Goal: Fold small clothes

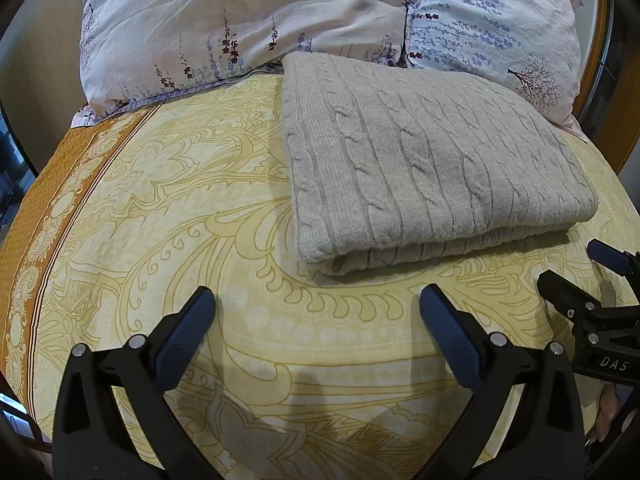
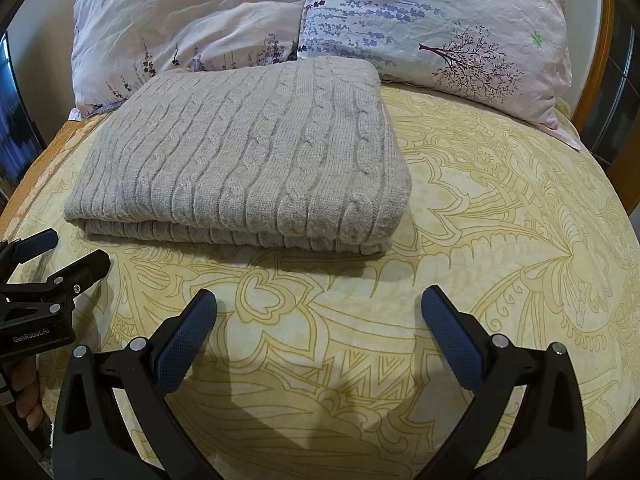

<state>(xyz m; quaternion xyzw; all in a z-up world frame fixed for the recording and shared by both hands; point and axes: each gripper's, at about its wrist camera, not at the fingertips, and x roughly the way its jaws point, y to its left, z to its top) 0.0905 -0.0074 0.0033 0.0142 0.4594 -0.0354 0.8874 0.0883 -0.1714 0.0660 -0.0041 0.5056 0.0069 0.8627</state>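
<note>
A grey cable-knit garment (image 1: 424, 168) lies folded in a neat rectangle on the yellow patterned bed sheet (image 1: 168, 216). It also shows in the right wrist view (image 2: 248, 164). My left gripper (image 1: 318, 304) is open and empty, a short way in front of the garment's near folded edge. My right gripper (image 2: 318, 304) is open and empty, in front of the garment's near right corner. The right gripper shows at the right edge of the left wrist view (image 1: 580, 272), and the left gripper at the left edge of the right wrist view (image 2: 68, 256). Neither touches the garment.
Two floral pillows (image 1: 240, 24) (image 1: 492, 28) lie behind the garment against the headboard. An orange border strip (image 1: 48, 208) runs along the sheet's left side. A wooden bed frame (image 2: 600, 64) stands at the right.
</note>
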